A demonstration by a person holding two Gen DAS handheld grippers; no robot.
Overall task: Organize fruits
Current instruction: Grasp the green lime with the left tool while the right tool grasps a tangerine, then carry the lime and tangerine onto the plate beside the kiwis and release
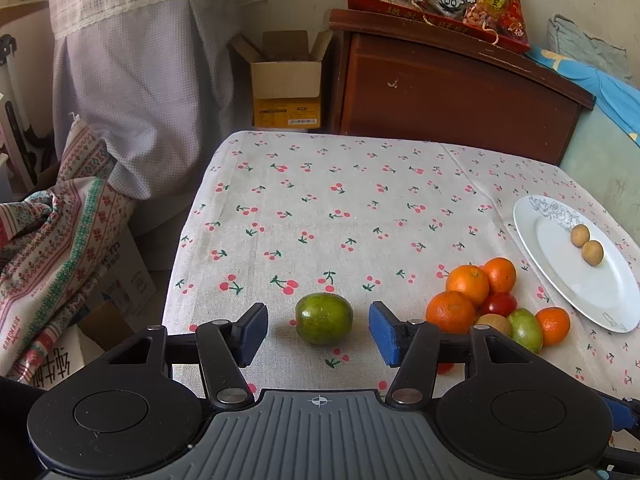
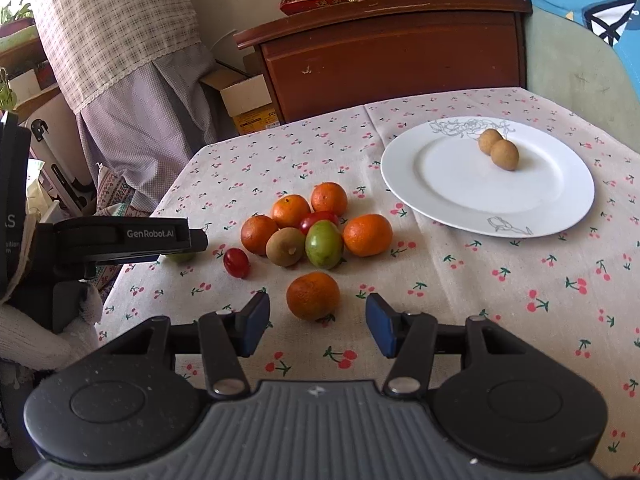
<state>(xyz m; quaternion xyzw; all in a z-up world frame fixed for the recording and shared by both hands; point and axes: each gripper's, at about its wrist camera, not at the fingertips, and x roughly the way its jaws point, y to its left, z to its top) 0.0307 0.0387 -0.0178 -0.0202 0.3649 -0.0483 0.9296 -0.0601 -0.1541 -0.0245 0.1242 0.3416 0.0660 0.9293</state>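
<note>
Straddling green fruit (image 1: 324, 318) on cherry-print tablecloth (image 1: 360, 200), left gripper (image 1: 319, 330) has jaws spread, pads clear of fruit. Right gripper (image 2: 317, 322) likewise spread around lone orange (image 2: 313, 296), not touching. Fruit pile (image 2: 310, 226) sits just beyond. White plate (image 2: 440, 184) holds 2 small brown fruits (image 2: 498, 148).

Open tablecloth (image 1: 320, 208) stretches far and left; a fruit cluster (image 2: 308, 228) crowds the approach toward the plate (image 2: 440, 184) at right.
</note>
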